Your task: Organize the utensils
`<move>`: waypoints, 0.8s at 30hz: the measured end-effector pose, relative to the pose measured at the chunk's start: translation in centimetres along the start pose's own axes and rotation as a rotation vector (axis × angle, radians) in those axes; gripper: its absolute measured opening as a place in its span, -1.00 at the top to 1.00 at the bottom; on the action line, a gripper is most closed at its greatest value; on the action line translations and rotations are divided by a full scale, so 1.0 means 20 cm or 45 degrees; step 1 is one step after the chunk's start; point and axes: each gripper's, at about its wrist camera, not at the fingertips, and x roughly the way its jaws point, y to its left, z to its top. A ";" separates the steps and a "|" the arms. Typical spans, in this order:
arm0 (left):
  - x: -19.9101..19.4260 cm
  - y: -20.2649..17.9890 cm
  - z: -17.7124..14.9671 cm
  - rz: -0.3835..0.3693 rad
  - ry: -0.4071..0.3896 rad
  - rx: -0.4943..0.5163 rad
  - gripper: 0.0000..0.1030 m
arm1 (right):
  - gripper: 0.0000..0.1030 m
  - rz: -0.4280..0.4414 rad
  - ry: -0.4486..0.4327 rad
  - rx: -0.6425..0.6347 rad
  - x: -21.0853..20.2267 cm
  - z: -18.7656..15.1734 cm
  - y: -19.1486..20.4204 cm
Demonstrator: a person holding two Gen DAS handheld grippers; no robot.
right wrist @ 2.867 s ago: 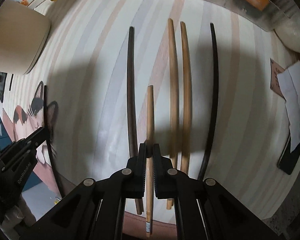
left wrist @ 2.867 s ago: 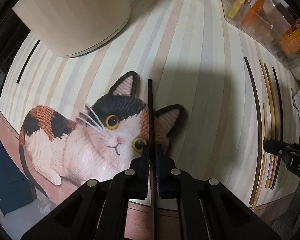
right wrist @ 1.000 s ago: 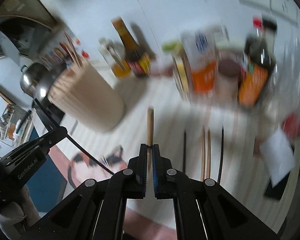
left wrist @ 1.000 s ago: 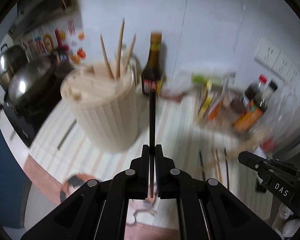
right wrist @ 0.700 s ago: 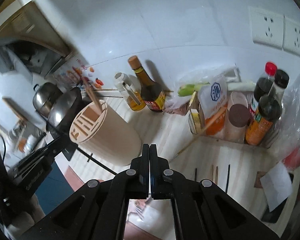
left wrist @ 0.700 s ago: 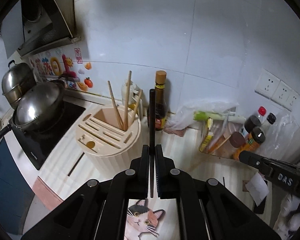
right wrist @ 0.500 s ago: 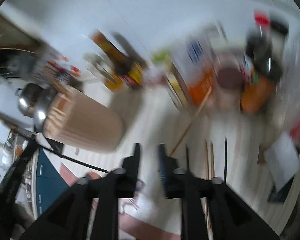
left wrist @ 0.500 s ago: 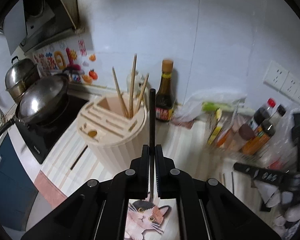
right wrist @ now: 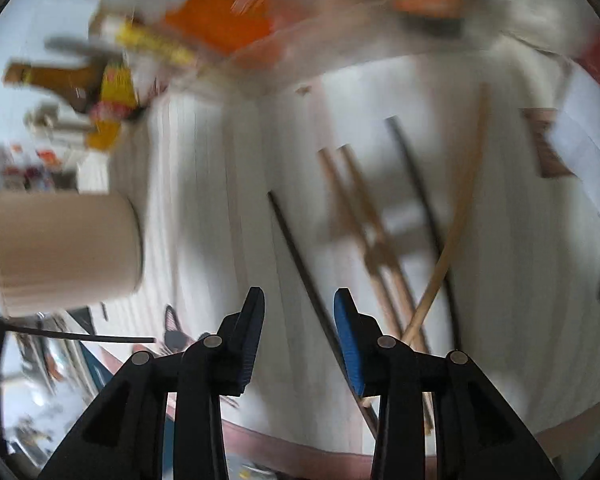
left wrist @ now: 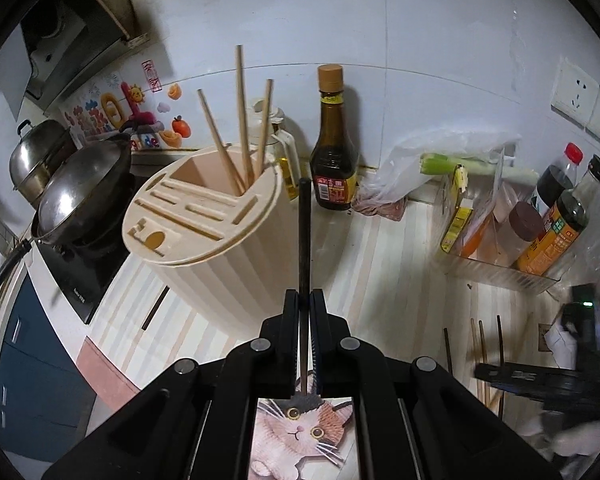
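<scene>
My left gripper (left wrist: 305,294) is shut on a dark chopstick (left wrist: 304,232) that points up beside the cream utensil holder (left wrist: 220,248). Three wooden chopsticks (left wrist: 242,120) stand in the holder's back compartment. My right gripper (right wrist: 299,292) hangs open over the striped counter, its pads pressing on nothing. Below it lie a dark chopstick (right wrist: 296,248), two wooden ones (right wrist: 360,208) and another dark one (right wrist: 416,176). A pale wooden chopstick (right wrist: 460,200) lies slanted across them. The right wrist view is blurred. The right gripper (left wrist: 540,380) also shows low at the right of the left wrist view.
A brown sauce bottle (left wrist: 334,152) and an oil jug stand behind the holder. A wok (left wrist: 80,188) and pot sit on the hob at left. A clear bin (left wrist: 500,272) of bottles lines the right wall. A cat mat (left wrist: 300,432) lies below my left gripper.
My right gripper opened and let go of the pale chopstick, which now lies across the others; the gripper sank toward the counter. My left gripper moved nearer the holder with its dark chopstick.
</scene>
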 end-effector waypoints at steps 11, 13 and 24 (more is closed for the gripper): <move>0.02 -0.23 0.02 -0.056 -0.023 0.118 0.95 | 0.25 -0.123 -0.124 0.330 -0.27 -0.03 -0.55; 0.02 -0.28 0.02 -0.066 -0.025 0.145 0.94 | 0.25 -0.140 -0.108 0.334 -0.26 -0.03 -0.62; 0.10 -0.46 0.01 -0.084 0.009 0.220 0.94 | 0.73 -0.503 -0.094 -0.034 -0.02 0.07 -0.40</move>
